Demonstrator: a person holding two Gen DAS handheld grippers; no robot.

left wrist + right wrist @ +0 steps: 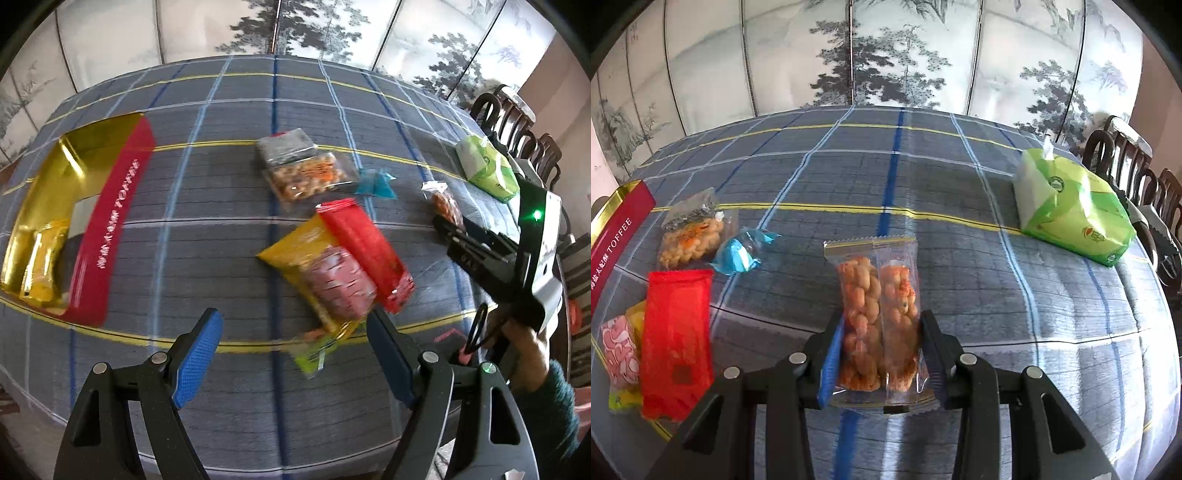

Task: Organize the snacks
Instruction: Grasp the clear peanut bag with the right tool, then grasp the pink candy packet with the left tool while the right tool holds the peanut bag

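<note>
tin: red-and-gold toffee tin (110,236) lies open at the far left of the table (240,110), gold inside facing up. I judge it the bin for the snacks; it sits apart from the pile so either hand can reach in. What lies in it I cannot make out.

left gripper: mine (295,354), jaws wide, nothing between the blue pads. It hangs over the cloth just short of the yellow bag, tilted steeply down. I read this as lining up for a pick, not a grip.

yellow bag: yellow bag (325,280) with pink pieces lies flat, the red pack (365,254) overlapping its right side. The overlap could drag the red pack along if I take the yellow one by the near end.

nut pack: clear pack of nuts (690,236) lies farther back, a blue candy (738,254) just beside it. Both untouched.

right gripper: mine (881,354), jaws drawn in on the clear twist pack (879,325), pads pressing both long edges. I hold it by the sides because the film is slack and the twists inside give the pads something firm.

tissues: green tissue pack (1071,218) at the far right, well apart from the snacks. I judge it no part of the job.

progress: early; most snacks are out on the cloth.
</note>
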